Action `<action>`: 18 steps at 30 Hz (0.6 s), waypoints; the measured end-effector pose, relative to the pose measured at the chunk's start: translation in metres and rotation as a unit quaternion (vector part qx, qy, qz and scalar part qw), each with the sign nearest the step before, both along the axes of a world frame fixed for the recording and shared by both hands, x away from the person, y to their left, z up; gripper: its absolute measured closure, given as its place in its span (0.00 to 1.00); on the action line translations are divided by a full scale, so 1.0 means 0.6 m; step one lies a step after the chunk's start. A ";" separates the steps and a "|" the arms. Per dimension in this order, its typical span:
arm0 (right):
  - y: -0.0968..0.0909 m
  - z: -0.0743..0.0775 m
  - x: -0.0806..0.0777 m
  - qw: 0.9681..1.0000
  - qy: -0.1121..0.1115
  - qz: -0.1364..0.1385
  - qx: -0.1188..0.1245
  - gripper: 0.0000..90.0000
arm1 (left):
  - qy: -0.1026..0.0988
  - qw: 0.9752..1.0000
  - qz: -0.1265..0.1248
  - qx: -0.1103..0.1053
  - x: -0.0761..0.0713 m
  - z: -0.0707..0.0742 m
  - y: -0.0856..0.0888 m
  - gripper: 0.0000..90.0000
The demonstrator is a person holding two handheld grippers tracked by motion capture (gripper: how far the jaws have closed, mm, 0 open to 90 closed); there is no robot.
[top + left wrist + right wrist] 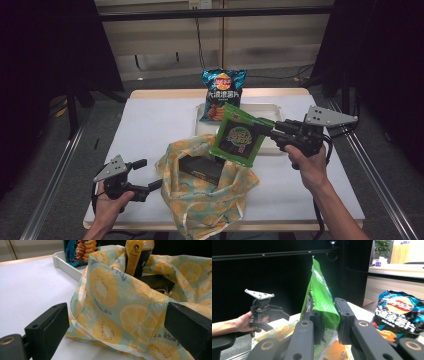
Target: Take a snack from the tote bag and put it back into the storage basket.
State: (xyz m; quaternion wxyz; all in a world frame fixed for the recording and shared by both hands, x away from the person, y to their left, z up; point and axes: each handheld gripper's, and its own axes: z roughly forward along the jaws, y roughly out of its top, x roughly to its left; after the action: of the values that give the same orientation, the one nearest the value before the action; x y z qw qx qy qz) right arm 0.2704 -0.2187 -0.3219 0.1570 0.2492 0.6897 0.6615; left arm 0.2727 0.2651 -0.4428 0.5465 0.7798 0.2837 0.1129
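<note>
White counter point(150, 125) carries everything, sitting under both tongs. Fabric bag point(205, 187) with the citrus print lies slumped just right of the left tongs point(150, 174) and below the right tongs point(267, 127); its mouth is only partly open, and a dark box point(202, 167) already sits inside. White tray point(272, 109) lies beyond the bag, below and behind the right tongs. Blue chip bag point(223, 95) stands on the tray's far edge, well away from both tongs.

Green snack pouch point(236, 137) is the piece in hand: right tongs are clamped on its top right corner, and it hangs tilted in the air over the bag mouth, clear of the counter. Left tongs stand apart with nothing between the jaws, the bag's near wall point(125, 315) just ahead of them (not gripped). A yellow-and-black bottle point(137, 257) shows inside the bag in the left gripper view.

Risks, as I judge them:
- Corner-only grip on a slick pouch: it could swing or slip out on the way down.
- Nobody is holding the bag mouth, so the pouch may land on folded cloth and slide onto the counter.
- The box and bottle take up room; the pouch could wedge against them.
</note>
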 end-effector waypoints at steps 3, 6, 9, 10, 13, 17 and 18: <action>-0.011 0.000 0.003 1.000 0.002 -0.005 0.003 0.86 | 0.000 1.000 -0.004 -0.002 0.001 -0.001 0.001 0.06; -0.021 0.001 0.004 1.000 0.001 -0.009 0.003 0.86 | -0.002 1.000 -0.004 -0.001 0.002 0.000 0.002 0.06; -0.031 0.003 0.004 1.000 0.001 -0.013 0.004 0.86 | 0.000 1.000 -0.004 -0.003 0.001 -0.001 0.001 0.06; -0.034 0.003 0.004 1.000 0.000 -0.013 0.002 0.86 | -0.001 1.000 -0.004 -0.001 0.001 -0.001 0.002 0.06; -0.043 0.005 0.004 1.000 0.000 -0.017 0.002 0.86 | -0.002 1.000 -0.003 0.000 0.001 0.000 0.001 0.06; -0.056 0.003 0.007 1.000 0.001 -0.026 -0.001 0.86 | -0.001 1.000 0.003 0.004 0.000 0.000 0.001 0.06; -0.056 0.003 0.007 1.000 0.001 -0.026 -0.001 0.86 | -0.001 1.000 0.003 0.004 0.000 0.000 0.001 0.06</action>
State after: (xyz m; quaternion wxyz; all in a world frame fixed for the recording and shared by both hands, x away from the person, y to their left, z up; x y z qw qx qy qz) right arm 0.2747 -0.2520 -0.3202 0.1739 0.2674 0.6840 0.6560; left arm 0.2725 0.2654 -0.4428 0.5431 0.7814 0.2846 0.1165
